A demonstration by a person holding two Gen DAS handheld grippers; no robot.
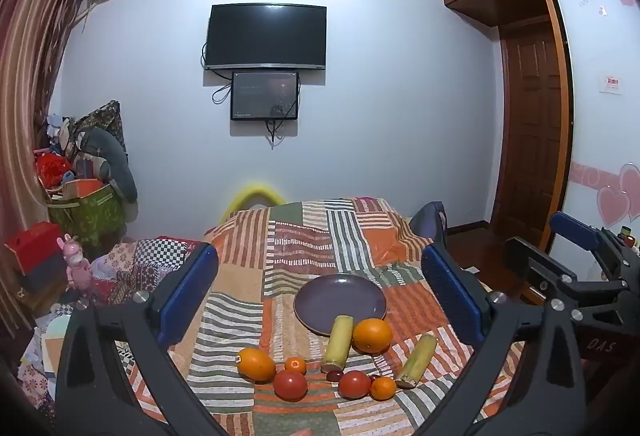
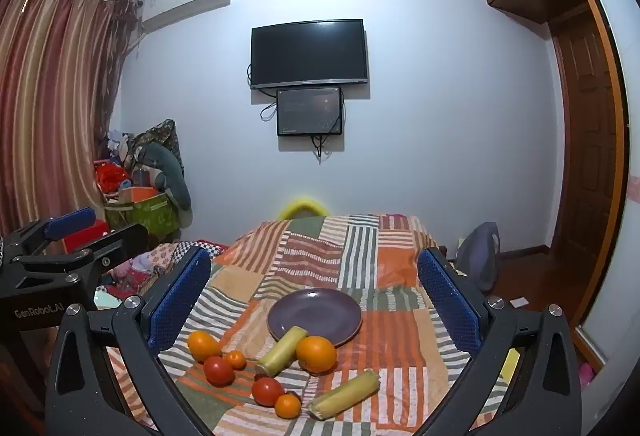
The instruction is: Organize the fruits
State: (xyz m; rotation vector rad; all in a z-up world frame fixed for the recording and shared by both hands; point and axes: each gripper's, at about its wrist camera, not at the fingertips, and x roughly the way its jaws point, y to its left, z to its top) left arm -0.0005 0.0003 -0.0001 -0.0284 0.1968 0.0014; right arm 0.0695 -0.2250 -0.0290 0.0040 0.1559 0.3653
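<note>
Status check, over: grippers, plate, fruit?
Left gripper and right gripper open, empty. Purple plate bare; one pale stalk overlaps its rim. Fruit loose on the quilt. Path clear.

light: dim, even indoor | focus: sharp | edges: fisheye-bent, dark vignette

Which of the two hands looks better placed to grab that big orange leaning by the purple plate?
Probably the right gripper: the big orange sits nearly centred between its open fingers, while for the left gripper it lies further off-centre.
</note>
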